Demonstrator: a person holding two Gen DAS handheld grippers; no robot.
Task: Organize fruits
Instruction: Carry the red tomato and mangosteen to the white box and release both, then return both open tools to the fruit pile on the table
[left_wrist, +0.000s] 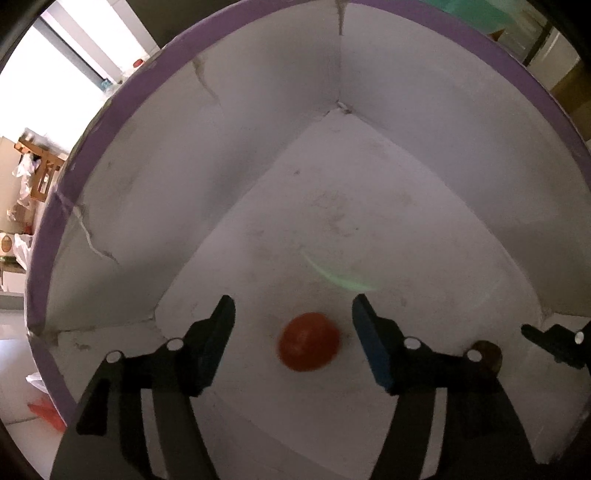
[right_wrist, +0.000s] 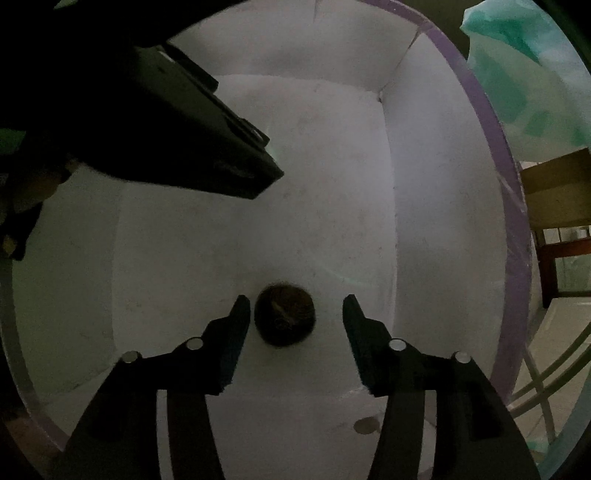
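Observation:
Both grippers reach down into a white box with a purple rim (left_wrist: 122, 99). A small red-orange round fruit (left_wrist: 309, 341) lies on the box floor between the fingers of my open left gripper (left_wrist: 293, 325), touching neither. In the right wrist view a dark brown round fruit (right_wrist: 285, 314) lies on the floor between the fingers of my open right gripper (right_wrist: 295, 317), close to the left finger. The brown fruit also shows at the right of the left wrist view (left_wrist: 489, 356), with the right gripper's finger (left_wrist: 554, 341) beside it.
The box walls (right_wrist: 424, 221) rise on all sides, cracked on the left (left_wrist: 96, 247). The left gripper's dark body (right_wrist: 166, 122) fills the upper left of the right wrist view. Green plastic (right_wrist: 528, 66) and a wooden piece (right_wrist: 557, 188) lie outside the box.

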